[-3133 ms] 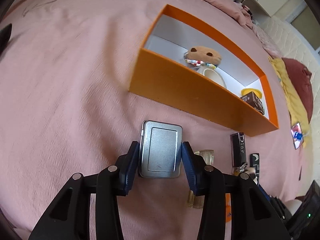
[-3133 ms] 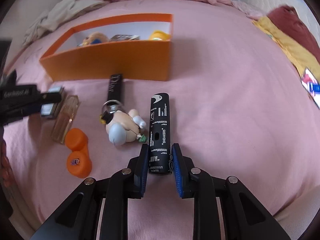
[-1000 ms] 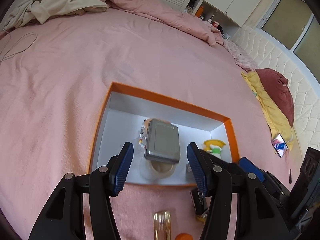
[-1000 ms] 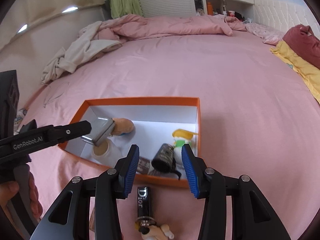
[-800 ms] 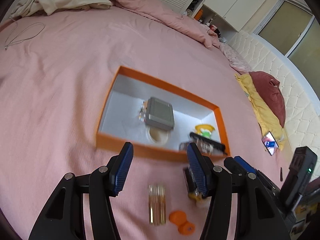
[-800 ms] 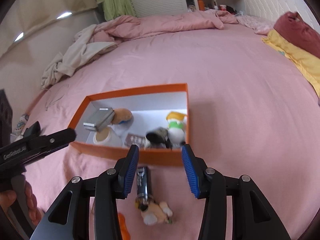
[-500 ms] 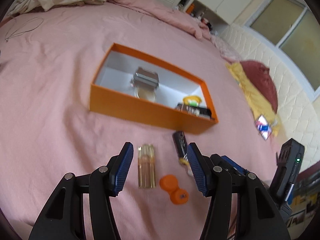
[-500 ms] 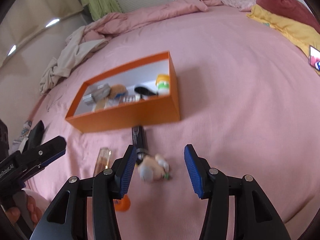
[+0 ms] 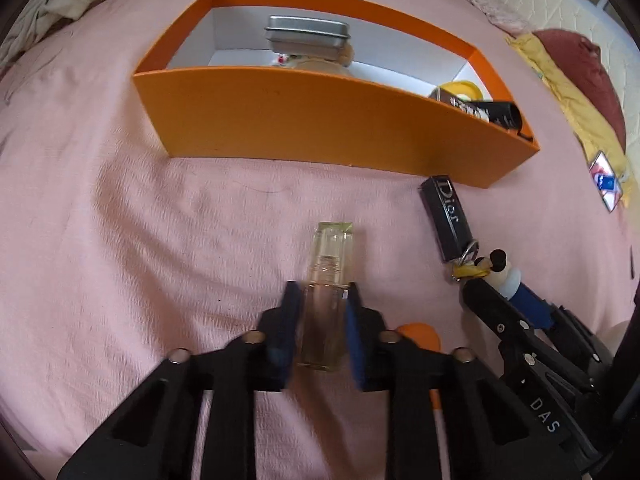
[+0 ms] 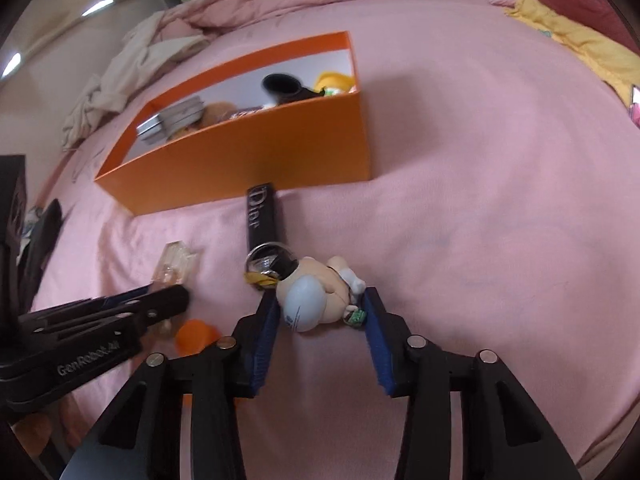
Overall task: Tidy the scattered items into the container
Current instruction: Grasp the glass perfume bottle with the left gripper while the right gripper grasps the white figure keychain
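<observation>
An orange box (image 9: pixel 320 120) (image 10: pixel 248 160) stands on the pink bedspread and holds a silver tin (image 9: pixel 306 36), a black tube (image 9: pixel 488 112) and other small items. A clear perfume bottle (image 9: pixel 332 248) (image 10: pixel 176 266) lies in front of it, and my left gripper (image 9: pixel 323 290) is shut on its lower half. To the right lies a small figure keychain (image 10: pixel 320 284) (image 9: pixel 500 276). My right gripper (image 10: pixel 320 302) straddles it and its jaws are closing. The pads stand right at the figure's sides, with no press visible.
A black Dior case (image 9: pixel 446 216) (image 10: pixel 262 216) lies between the box and the keychain ring. An orange lens case (image 9: pixel 420 334) (image 10: pixel 196 334) sits between the two grippers. A phone (image 9: pixel 608 184) and yellow and dark red cloth (image 10: pixel 580 40) lie at the right, rumpled bedding (image 10: pixel 120 72) far left.
Both grippers came down from over the box to the bedspread in front of it. The left jaws closed on the perfume bottle. The right jaws narrowed around the figure keychain.
</observation>
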Motion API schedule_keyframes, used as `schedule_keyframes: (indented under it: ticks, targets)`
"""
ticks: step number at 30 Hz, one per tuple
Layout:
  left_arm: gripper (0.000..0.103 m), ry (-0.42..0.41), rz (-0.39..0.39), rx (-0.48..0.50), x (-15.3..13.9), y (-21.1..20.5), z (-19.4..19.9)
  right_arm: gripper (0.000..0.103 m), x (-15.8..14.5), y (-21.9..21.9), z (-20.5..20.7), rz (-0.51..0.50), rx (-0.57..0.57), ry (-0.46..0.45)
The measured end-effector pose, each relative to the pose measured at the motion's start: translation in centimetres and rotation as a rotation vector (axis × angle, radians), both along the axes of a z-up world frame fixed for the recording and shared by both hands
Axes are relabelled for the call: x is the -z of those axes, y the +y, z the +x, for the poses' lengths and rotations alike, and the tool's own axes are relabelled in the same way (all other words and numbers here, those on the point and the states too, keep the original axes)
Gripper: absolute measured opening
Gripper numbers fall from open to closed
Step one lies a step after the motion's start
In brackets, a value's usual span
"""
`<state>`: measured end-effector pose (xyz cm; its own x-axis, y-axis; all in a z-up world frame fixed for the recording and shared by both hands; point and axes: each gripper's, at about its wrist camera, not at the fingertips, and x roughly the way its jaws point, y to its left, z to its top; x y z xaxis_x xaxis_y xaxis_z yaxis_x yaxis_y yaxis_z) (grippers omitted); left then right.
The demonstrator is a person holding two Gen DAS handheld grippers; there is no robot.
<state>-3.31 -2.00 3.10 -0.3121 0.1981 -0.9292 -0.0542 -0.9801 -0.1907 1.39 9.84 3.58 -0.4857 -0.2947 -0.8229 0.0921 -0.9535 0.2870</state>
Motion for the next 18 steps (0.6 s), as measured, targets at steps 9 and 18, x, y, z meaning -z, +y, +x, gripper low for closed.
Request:
schedule_keyframes:
  ticks: [9,18]
  targets:
    - [0.019,0.121,0.205,-0.014,-3.2,-1.6,1.1,0.041,-2.7,3.8,1.1,-0.162,0.101,0.068]
    - [0.019,0.238,0.246,-0.006,-6.5,-2.5,1.3,0.041,-5.6,3.7,1.1,-0.196,0.089,0.169]
